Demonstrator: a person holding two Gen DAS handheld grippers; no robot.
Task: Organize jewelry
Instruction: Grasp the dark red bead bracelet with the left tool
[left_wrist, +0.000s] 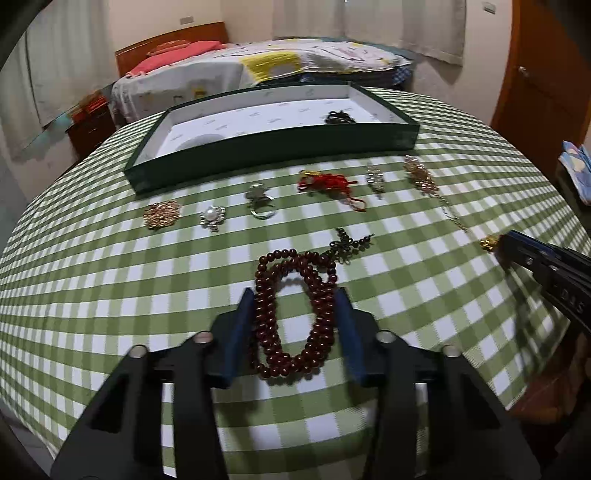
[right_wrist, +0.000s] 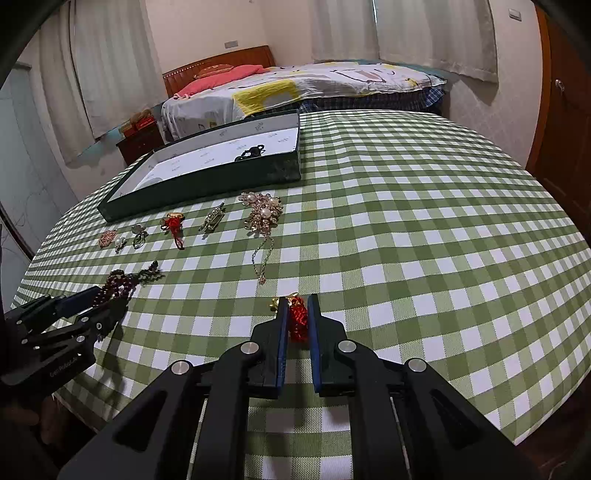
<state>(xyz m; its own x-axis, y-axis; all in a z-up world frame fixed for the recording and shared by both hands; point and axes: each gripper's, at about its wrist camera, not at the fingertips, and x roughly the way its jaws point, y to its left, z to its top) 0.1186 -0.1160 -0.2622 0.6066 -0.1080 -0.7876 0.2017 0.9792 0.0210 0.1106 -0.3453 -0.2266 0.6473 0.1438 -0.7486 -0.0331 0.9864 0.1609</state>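
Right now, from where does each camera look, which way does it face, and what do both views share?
Left wrist: sits on the left gripper, facing down across the table; its fingers flank the dark red bead necklace; the right gripper shows at right.
Right wrist: sits on the right gripper, shut on a red knot charm; the left gripper shows at left.
Shared: the green tray, checked tablecloth and bed.
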